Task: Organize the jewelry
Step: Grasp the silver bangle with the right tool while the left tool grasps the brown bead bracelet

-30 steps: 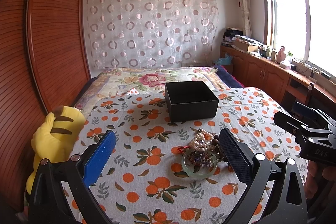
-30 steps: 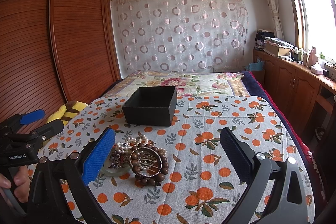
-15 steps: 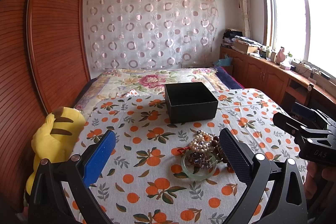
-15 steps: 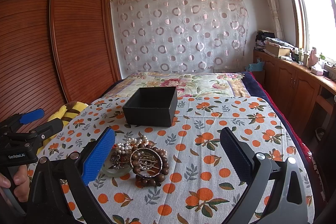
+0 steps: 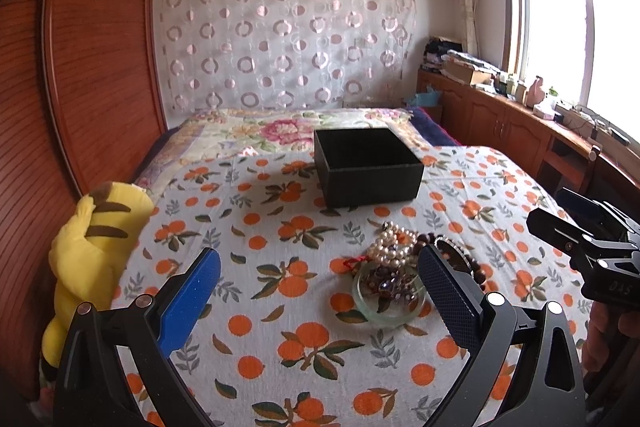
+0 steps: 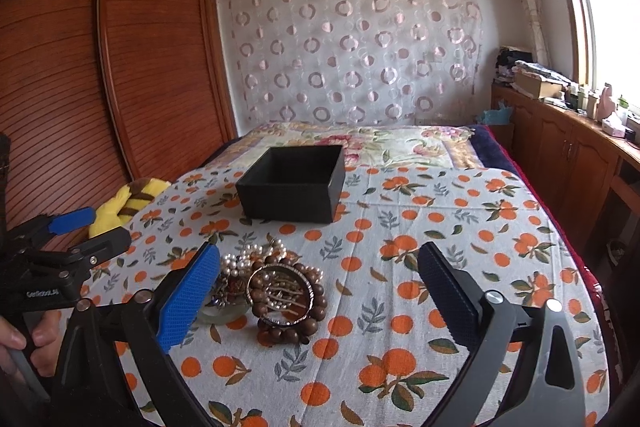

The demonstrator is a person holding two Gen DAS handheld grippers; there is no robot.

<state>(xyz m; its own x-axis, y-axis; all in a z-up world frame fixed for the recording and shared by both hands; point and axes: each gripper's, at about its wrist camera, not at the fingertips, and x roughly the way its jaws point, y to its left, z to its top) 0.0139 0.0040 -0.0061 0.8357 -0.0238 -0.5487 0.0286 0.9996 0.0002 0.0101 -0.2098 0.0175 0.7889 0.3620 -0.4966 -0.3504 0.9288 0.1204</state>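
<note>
Right wrist view: my right gripper (image 6: pixel 318 285), empty, jaws closing from wide, hovers by the jewelry pile (image 6: pixel 266 285). My left gripper (image 5: pixel 318 285) waits wide open, holding nothing; the black box (image 5: pixel 366 167) sits beyond, ready to receive pieces.

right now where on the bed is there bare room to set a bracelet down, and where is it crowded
Free: the orange-print sheet right of the jewelry pile, out to the bed's edge; also the strip between the pile and the yellow plush toy. A narrower gap lies between the pile and the black box. Crowded: the pile itself, with tangled beads, pearls and a glass bangle.
</note>
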